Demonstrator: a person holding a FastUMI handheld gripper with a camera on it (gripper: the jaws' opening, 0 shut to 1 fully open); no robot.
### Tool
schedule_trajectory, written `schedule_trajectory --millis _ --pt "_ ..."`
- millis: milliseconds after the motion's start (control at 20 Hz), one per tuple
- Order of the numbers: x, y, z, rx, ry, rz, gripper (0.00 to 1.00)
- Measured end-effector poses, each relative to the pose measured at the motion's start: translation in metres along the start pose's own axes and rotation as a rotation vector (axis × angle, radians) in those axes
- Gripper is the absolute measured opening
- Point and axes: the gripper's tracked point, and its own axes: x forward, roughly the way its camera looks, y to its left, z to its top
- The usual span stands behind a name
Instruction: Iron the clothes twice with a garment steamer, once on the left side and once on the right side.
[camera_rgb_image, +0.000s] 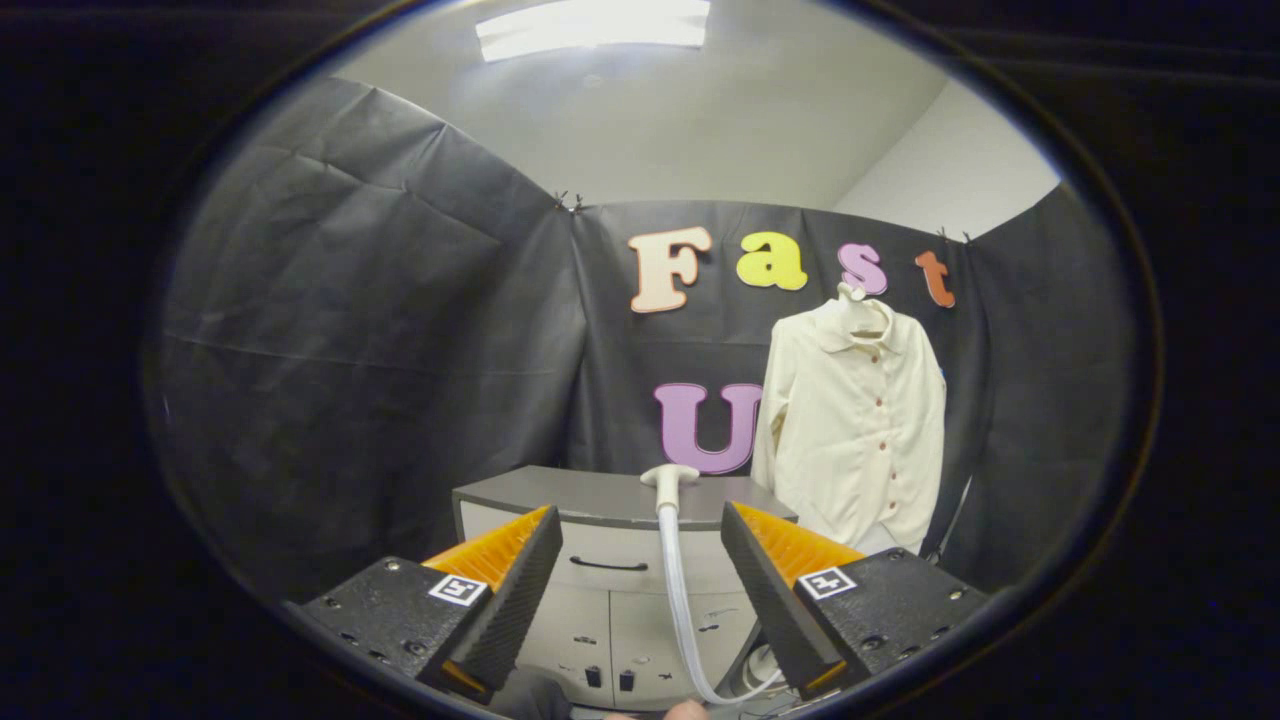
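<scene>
Grey cabinet (600, 497) ahead | gripper (640, 590) level, fingers spread, nothing pinched | steamer head (669, 476) between them | shirt (853, 425) hangs beyond

light source: ceiling panel (592, 22) overhead, blown out to white
brightness: even and moderate; pale shirt (852, 425) well lit, cloth wall dull grey
shadows: soft, darkest under the claw (640, 590) fingers
distortion: strong fisheye, wall lines bowed toward the rim
focus: centre sharp, rim slightly soft
</scene>
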Motion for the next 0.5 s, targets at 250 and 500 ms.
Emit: schedule_trajectory --millis 250,500 --pt "0.027 0.003 -0.006 0.001 0.026 0.012 0.97" --pt "0.068 -0.001 -0.012 -0.004 0.044 0.001 0.97"
